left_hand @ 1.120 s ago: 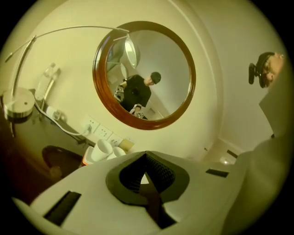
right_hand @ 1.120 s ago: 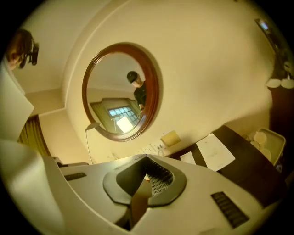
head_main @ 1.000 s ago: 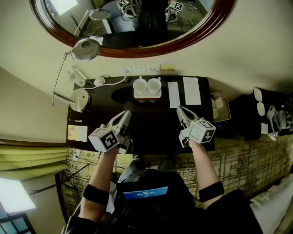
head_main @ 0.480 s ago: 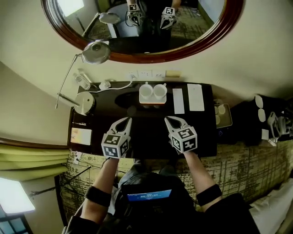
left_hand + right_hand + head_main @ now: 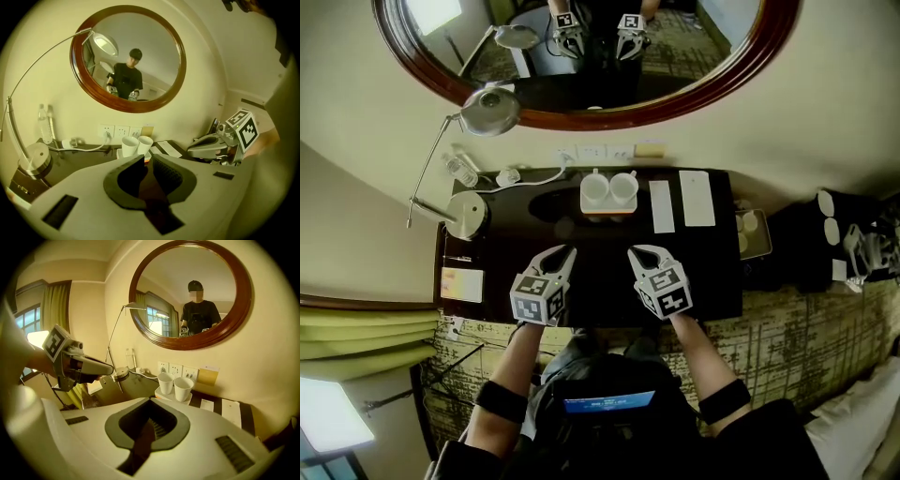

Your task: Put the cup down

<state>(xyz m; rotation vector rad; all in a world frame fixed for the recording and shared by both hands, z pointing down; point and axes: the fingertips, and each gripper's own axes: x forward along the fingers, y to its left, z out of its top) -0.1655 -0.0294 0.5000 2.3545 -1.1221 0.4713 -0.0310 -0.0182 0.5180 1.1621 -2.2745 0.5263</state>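
Two cups (image 5: 594,188) stand on a tray (image 5: 607,214) ahead of the right gripper (image 5: 636,251), at the back of the desk (image 5: 516,246). Paper cards (image 5: 697,198) lie ahead to its right. The lamp (image 5: 467,214) stands far to its left, and wall sockets (image 5: 591,151) sit behind the cups.

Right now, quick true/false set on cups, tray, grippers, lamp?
1. The two white cups stand on the tray. True.
2. The left gripper holds a cup. False: nothing is between its jaws, which have just been opening slightly.
3. The right gripper is shut and empty. True.
4. The tray sits at the desk's front edge. False: it is at the back, below the wall sockets.
5. In the head view, the lamp stands at the desk's left end. True.
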